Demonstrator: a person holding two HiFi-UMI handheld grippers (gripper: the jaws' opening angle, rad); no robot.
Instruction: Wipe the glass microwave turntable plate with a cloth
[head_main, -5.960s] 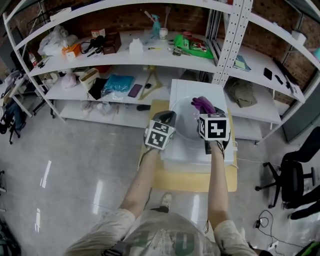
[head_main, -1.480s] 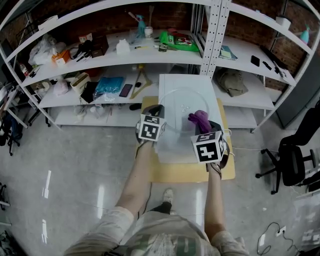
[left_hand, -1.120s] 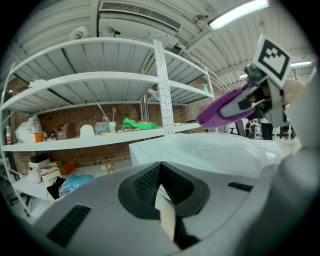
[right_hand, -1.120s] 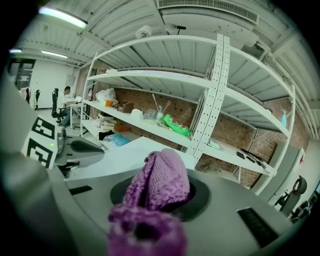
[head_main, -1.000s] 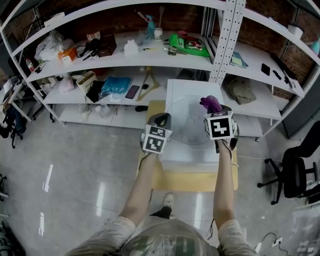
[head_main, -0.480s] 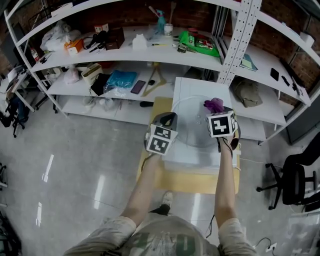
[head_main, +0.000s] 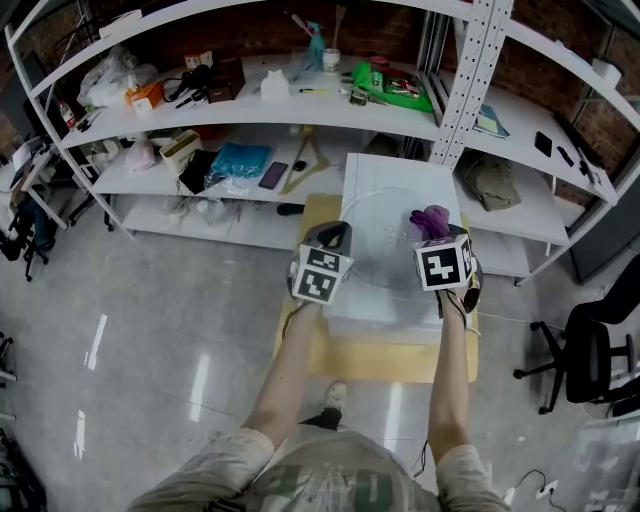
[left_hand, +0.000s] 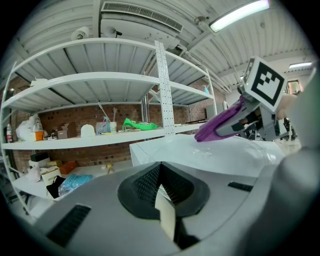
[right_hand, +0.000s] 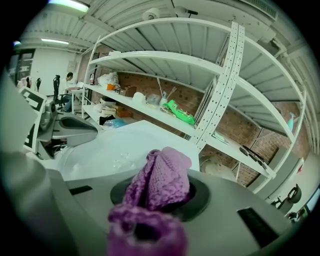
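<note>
The clear glass plate (head_main: 382, 238) lies on a white box top (head_main: 395, 170). My right gripper (head_main: 437, 236) is shut on a purple knitted cloth (head_main: 430, 220), which rests on the plate's right part. In the right gripper view the cloth (right_hand: 161, 176) bulges out between the jaws, with the plate (right_hand: 107, 149) beyond it. My left gripper (head_main: 334, 236) sits at the plate's left rim. Its jaws are shut, with only a thin pale strip in the seam (left_hand: 165, 210). In the left gripper view the cloth (left_hand: 220, 125) lies above the plate (left_hand: 240, 156).
White shelving (head_main: 250, 105) crowded with several items runs behind the box, and a perforated metal post (head_main: 462, 75) stands at its back right. The box sits on a wooden platform (head_main: 370, 362). An office chair (head_main: 590, 350) is at the right. A person (right_hand: 68, 78) sits far off.
The right gripper has carried the cloth from the plate's near right edge farther along its right side. The left gripper has stayed at the left rim.
</note>
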